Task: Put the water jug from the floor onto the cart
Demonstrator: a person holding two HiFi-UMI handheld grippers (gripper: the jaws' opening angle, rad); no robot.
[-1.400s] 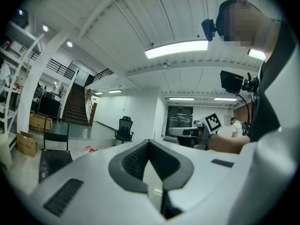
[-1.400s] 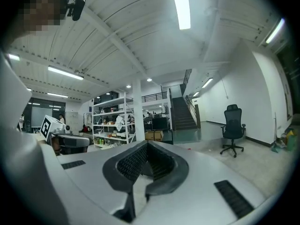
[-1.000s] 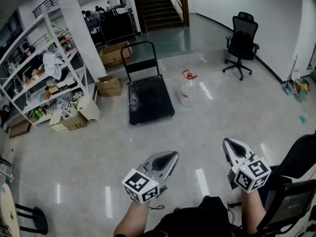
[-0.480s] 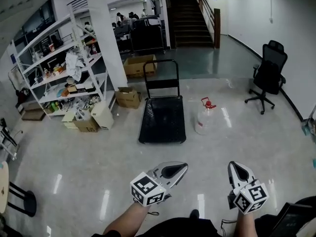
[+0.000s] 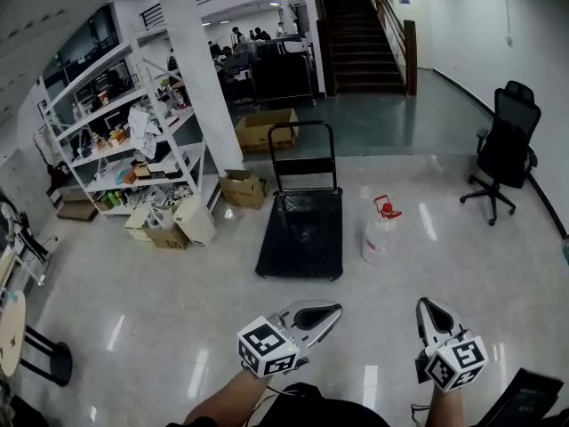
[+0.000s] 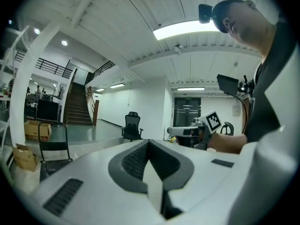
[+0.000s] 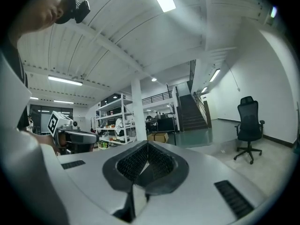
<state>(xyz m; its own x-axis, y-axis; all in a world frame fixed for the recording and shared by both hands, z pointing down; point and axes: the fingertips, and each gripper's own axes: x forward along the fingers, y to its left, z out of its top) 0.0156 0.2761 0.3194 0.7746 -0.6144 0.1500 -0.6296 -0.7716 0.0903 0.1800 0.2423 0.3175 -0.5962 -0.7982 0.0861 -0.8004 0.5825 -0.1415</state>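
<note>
A clear water jug (image 5: 378, 238) with a red cap stands upright on the floor, just right of the black flat cart (image 5: 300, 235), whose upright handle is at the far end. Low in the head view, well short of both, my left gripper (image 5: 332, 311) and right gripper (image 5: 424, 306) are held side by side and point forward. Each has its jaws closed together with nothing between them. In the left gripper view the left gripper (image 6: 149, 143) shows its pads meeting, with the cart (image 6: 51, 146) far off at the left. The right gripper (image 7: 147, 148) looks the same in its own view.
A white shelving rack (image 5: 116, 140) with clutter and cardboard boxes (image 5: 244, 188) stands left of the cart beside a white column (image 5: 200, 69). A black office chair (image 5: 508, 140) is at the far right. Stairs (image 5: 364, 34) rise behind. A table stand (image 5: 44, 358) sits at the near left.
Both grippers have been carried forward across the floor, still closed. The cart and jug now lie nearer and lower in the head view.
</note>
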